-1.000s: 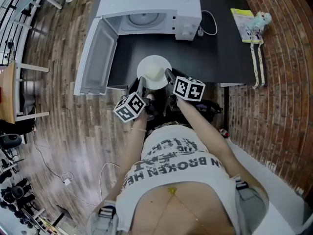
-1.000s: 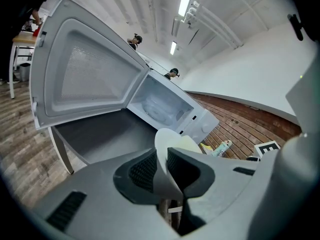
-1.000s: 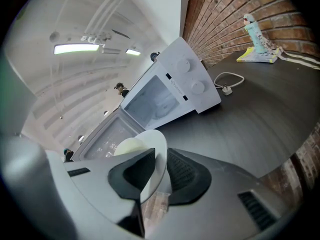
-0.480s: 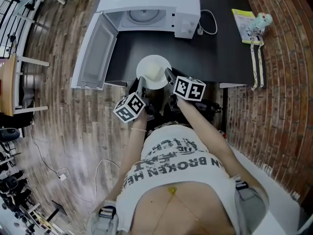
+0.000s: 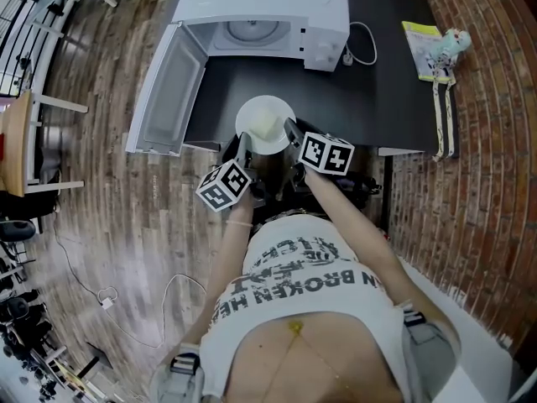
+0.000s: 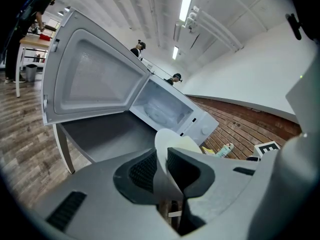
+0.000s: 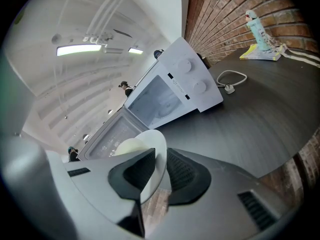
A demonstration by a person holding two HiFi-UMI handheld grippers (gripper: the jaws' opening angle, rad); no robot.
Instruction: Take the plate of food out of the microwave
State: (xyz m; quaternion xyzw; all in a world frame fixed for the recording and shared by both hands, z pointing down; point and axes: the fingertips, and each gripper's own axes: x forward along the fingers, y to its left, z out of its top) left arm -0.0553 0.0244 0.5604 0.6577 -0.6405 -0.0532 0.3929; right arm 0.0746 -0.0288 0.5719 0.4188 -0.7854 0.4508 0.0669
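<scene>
The left gripper [image 5: 242, 147] and right gripper [image 5: 290, 133] each clamp an opposite rim of the white plate of food [image 5: 262, 112]. It is already out of the open microwave [image 5: 260, 2], at the black table's [image 5: 377, 99] near edge. Level, matched hands should prevent spills.

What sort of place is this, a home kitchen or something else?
Probably a lab or studio, not a home kitchen: the microwave sits on a black table by a brick wall, under strip lights.
</scene>
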